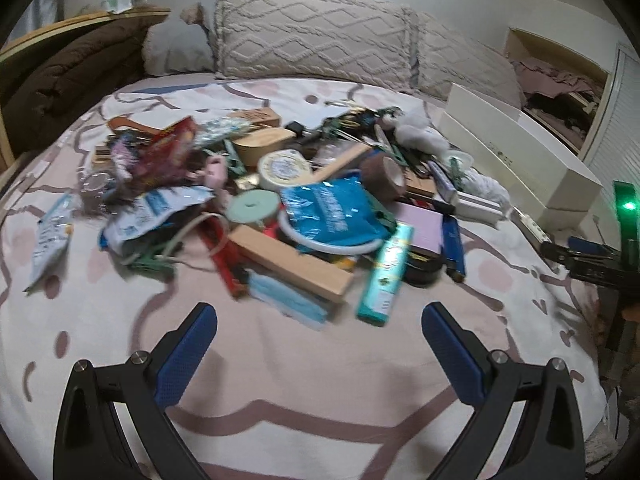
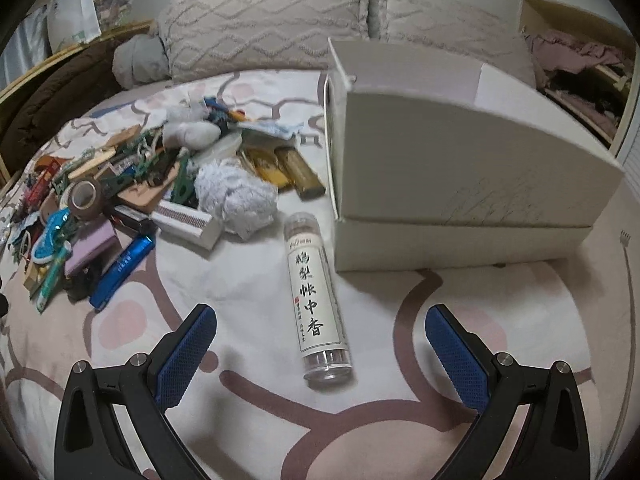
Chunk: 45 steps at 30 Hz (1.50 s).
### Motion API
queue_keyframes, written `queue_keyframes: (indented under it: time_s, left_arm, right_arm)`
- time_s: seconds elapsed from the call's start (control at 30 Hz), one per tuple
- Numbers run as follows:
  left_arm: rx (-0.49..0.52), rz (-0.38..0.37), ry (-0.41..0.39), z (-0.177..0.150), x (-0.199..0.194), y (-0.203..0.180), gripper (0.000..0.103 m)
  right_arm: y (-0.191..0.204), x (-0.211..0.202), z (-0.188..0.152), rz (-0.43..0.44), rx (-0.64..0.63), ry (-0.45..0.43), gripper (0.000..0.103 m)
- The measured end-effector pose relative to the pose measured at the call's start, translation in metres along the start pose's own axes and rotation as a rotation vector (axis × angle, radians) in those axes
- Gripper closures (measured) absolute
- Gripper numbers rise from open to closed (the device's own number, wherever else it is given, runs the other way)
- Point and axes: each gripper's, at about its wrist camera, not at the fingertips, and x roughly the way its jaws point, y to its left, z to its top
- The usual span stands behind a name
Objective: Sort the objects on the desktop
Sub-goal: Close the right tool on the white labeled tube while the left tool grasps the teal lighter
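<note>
Both claws gaped wide and empty. The right gripper (image 2: 318, 330) hung over the tube (image 2: 318, 292), which lay flat and alone at 12 o'clock, probably the easiest first pick. The box (image 2: 460, 168) stood at 1 o'clock, just beside it. The left gripper (image 1: 319, 326) faced the pile (image 1: 280, 200) at 12 o'clock, where a wood block (image 1: 290, 262) overlapped its neighbours.

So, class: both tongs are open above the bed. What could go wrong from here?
1. The clear incense tube lies on its side on soft bedding, so it may roll away when the right tongs close.
2. The pile is tangled: lifting the wooden block could drag the white cord along.
</note>
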Motion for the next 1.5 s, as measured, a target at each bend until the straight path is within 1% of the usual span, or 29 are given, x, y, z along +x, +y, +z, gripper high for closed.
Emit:
queue_keyframes:
  time_s: [0.1, 0.17, 0.23, 0.3, 0.33, 0.47, 0.6, 0.7, 0.8, 0.93, 0.97, 1.03, 1.13, 1.23, 1.3, 1.33, 1.37, 1.4, 1.47, 1.5]
  left_arm:
    - [0.004, -0.028, 0.021, 0.0, 0.008, -0.009, 0.001]
    - [-0.024, -0.061, 0.043, 0.001, 0.014, -0.011, 0.002]
    - [-0.055, -0.09, 0.061, 0.001, 0.02, -0.013, 0.002]
    - [-0.068, -0.107, 0.075, 0.001, 0.025, -0.016, 0.006]
    - [-0.07, -0.112, 0.081, 0.001, 0.028, -0.018, 0.008]
    - [-0.058, -0.103, 0.084, 0.002, 0.033, -0.024, 0.008]
    - [-0.072, -0.12, 0.087, 0.007, 0.036, -0.022, 0.008]
    - [-0.084, -0.169, 0.085, 0.016, 0.037, -0.02, 0.008]
    - [-0.068, -0.221, 0.084, 0.021, 0.04, -0.021, 0.014]
    - [-0.048, -0.267, 0.101, 0.022, 0.046, -0.024, 0.015]
    - [-0.046, -0.29, 0.111, 0.022, 0.048, -0.025, 0.023]
    - [-0.039, -0.319, 0.155, 0.018, 0.055, -0.026, 0.031]
    - [-0.018, -0.32, 0.158, 0.015, 0.057, -0.028, 0.031]
    - [-0.036, -0.342, 0.159, 0.014, 0.059, -0.025, 0.031]
    - [-0.053, -0.338, 0.157, 0.013, 0.06, -0.021, 0.038]
    - [-0.06, -0.33, 0.156, 0.012, 0.06, -0.018, 0.046]
    - [-0.07, -0.319, 0.154, 0.012, 0.059, -0.016, 0.053]
    - [-0.08, -0.312, 0.153, 0.012, 0.059, -0.014, 0.057]
    - [-0.104, -0.3, 0.152, 0.011, 0.059, -0.008, 0.071]
    - [-0.118, -0.295, 0.151, 0.011, 0.059, -0.005, 0.075]
  right_arm:
    - [0.0, 0.011, -0.003, 0.006, 0.002, 0.042, 0.0]
    - [-0.001, 0.017, -0.006, 0.007, 0.01, 0.069, 0.0]
    - [-0.002, 0.02, -0.008, 0.009, 0.018, 0.077, 0.0]
    - [-0.001, 0.02, -0.01, 0.005, 0.016, 0.073, 0.0]
    - [-0.001, 0.02, -0.011, 0.003, 0.015, 0.072, 0.0]
    - [0.0, 0.021, -0.013, -0.011, 0.006, 0.073, 0.0]
    - [0.002, 0.023, -0.013, -0.032, -0.015, 0.09, 0.0]
    - [0.0, 0.023, -0.014, -0.03, -0.014, 0.094, 0.0]
    - [-0.001, 0.024, -0.014, -0.026, -0.01, 0.104, 0.0]
    - [0.0, 0.023, -0.015, -0.025, -0.003, 0.08, 0.0]
    - [-0.001, 0.023, -0.015, -0.017, 0.004, 0.075, 0.0]
    - [-0.002, 0.024, -0.017, -0.009, 0.015, 0.063, 0.0]
    - [-0.001, 0.022, -0.019, -0.019, 0.011, 0.038, 0.0]
    - [-0.002, 0.021, -0.021, -0.022, 0.012, 0.019, 0.0]
    - [-0.001, 0.02, -0.021, -0.024, 0.011, 0.005, 0.0]
    - [-0.001, 0.019, -0.021, -0.026, 0.009, -0.003, 0.001]
    - [0.0, 0.017, -0.021, -0.024, 0.005, -0.011, 0.009]
    - [0.002, 0.015, -0.021, -0.021, -0.002, -0.022, 0.013]
    - [0.009, 0.012, -0.02, -0.023, -0.035, -0.045, 0.029]
    - [0.014, 0.011, -0.02, -0.025, -0.055, -0.052, 0.035]
